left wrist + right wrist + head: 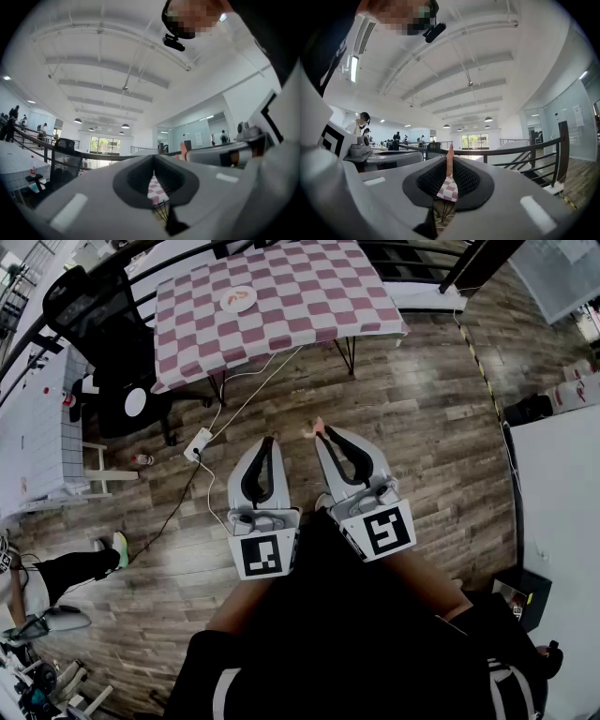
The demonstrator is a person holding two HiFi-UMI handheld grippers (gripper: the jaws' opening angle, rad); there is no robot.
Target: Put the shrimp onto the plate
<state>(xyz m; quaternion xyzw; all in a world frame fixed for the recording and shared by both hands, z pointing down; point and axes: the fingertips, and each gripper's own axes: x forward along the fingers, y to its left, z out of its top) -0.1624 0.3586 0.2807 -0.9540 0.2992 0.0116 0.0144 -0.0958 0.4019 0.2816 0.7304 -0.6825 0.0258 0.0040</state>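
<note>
A pink-orange shrimp is pinched at the tips of my right gripper, which is shut on it. In the right gripper view the shrimp stands up between the jaws of the right gripper. The left gripper view catches the shrimp at its right. My left gripper is shut with nothing in it, beside the right one, and its jaws meet in its own view. Both hang over the wooden floor near my body. A white plate with something orange on it sits far ahead on the checkered table.
A black office chair stands left of the checkered table. A white power strip with cables lies on the floor ahead of the grippers. A white table is at right, a tiled one at left. A person's leg shows lower left.
</note>
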